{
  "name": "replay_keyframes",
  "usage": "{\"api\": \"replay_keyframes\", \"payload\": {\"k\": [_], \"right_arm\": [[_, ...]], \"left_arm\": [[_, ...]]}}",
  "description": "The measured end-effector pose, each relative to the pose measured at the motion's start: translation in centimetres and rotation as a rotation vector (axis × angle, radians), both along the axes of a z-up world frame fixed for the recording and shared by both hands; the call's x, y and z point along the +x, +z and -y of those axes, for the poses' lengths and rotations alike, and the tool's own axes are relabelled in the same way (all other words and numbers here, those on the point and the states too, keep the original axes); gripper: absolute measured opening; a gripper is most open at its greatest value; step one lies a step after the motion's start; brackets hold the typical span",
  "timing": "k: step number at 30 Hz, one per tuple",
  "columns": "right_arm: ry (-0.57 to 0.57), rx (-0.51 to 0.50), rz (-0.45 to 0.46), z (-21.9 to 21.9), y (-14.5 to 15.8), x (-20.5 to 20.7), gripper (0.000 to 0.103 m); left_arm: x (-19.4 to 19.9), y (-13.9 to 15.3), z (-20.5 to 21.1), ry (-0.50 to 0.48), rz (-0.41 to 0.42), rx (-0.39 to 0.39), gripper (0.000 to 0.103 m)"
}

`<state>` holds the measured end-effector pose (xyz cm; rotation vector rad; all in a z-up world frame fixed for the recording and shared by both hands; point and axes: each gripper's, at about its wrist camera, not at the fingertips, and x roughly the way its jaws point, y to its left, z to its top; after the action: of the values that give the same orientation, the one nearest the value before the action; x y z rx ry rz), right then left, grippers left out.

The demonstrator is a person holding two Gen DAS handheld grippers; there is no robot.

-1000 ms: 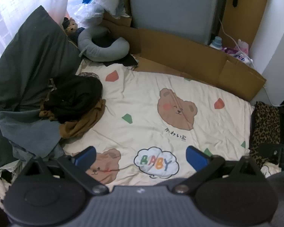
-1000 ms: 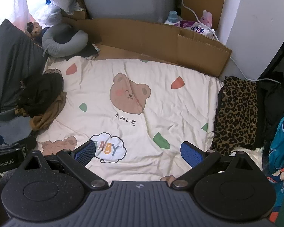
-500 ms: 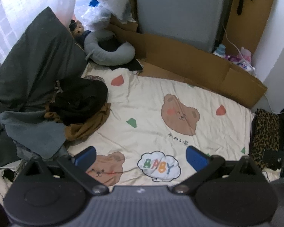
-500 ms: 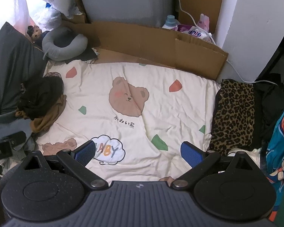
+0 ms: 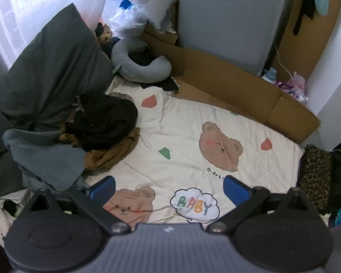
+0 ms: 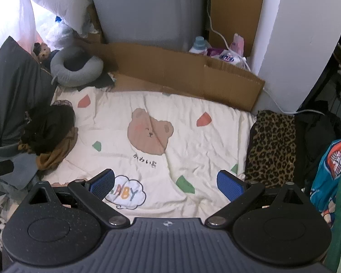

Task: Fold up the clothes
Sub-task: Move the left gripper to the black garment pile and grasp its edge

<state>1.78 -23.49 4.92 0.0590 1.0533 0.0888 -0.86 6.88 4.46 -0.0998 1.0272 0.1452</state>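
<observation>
A heap of crumpled clothes lies at the left edge of a cream bear-print blanket [image 5: 193, 136]: a black garment [image 5: 102, 120] on top of a brown one [image 5: 111, 152], next to a grey-blue cloth [image 5: 45, 157]. The same heap shows in the right wrist view [image 6: 47, 127]. A folded leopard-print garment [image 6: 270, 145] lies at the blanket's right edge. My left gripper [image 5: 169, 187] is open and empty, high above the blanket's near edge. My right gripper [image 6: 166, 183] is open and empty, also above the near edge.
A dark grey pillow [image 5: 47, 75] leans at the left. A grey neck pillow [image 5: 138, 68] and a small teddy bear [image 5: 105, 35] lie at the back left. Flattened cardboard [image 6: 181, 68] borders the back. Bottles [image 6: 199, 44] and a white wall corner [image 6: 295, 45] are at the back right. Colourful clothes [image 6: 329, 182] hang at the right.
Both grippers have risen and pulled back from the blanket, so more of the room shows. Both jaws stayed open and empty.
</observation>
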Motion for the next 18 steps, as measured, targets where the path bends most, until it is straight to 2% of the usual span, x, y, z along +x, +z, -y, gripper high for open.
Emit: {"api": "replay_keyframes", "payload": {"k": [6,8,18], "right_arm": [[0.002,0.038,0.007,-0.5,0.5,0.7,0.100],[0.009,0.060,0.008,-0.8,0.7,1.0,0.100],[0.000,0.071,0.050,-2.0,1.4,3.9,0.100]], "left_arm": [[0.4,0.1,-2.3,0.014,0.002,-0.023,0.101],[0.6,0.0,-3.0,0.009,0.013,-0.055,0.102],[2.9,-1.7,-7.4,0.067,0.029,-0.060,0.102]]}}
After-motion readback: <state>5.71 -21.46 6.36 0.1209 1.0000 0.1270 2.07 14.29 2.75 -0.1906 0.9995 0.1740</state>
